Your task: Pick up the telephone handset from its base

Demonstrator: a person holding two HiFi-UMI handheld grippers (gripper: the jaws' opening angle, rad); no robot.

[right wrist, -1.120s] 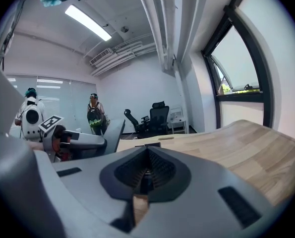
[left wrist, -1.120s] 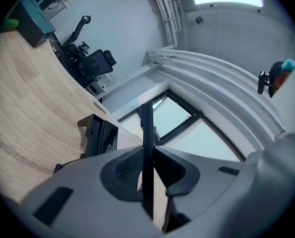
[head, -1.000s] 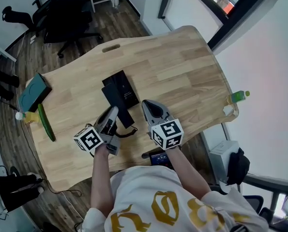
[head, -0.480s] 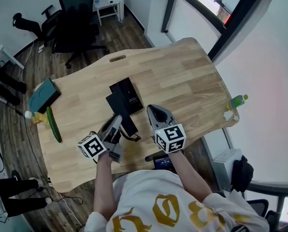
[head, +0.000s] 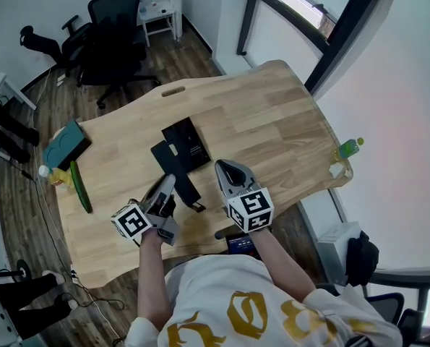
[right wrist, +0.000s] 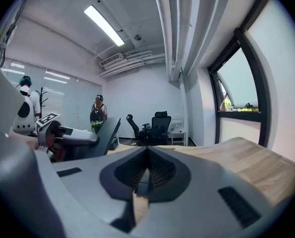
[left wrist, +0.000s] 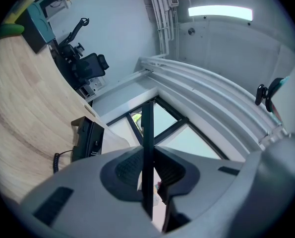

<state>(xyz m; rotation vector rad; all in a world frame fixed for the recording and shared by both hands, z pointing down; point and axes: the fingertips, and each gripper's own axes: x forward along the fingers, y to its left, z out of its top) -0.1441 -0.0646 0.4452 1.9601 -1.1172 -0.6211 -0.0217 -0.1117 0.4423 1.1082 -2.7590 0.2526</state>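
- The left gripper, over the near edge of the table, is clamped on the handset, which shows as a slim black bar pinched between its pads.
- The handset slants across the near-left corner of the base, which sits mid-table. It looks already off its cradle, so the lift appears to be under way.
- The coiled cord hangs towards the near edge. The next move calls for raising the handset clear without the cord dragging the base.
- The right gripper, just right of the handset, has its jaws together on nothing, so it is free to steady the base.
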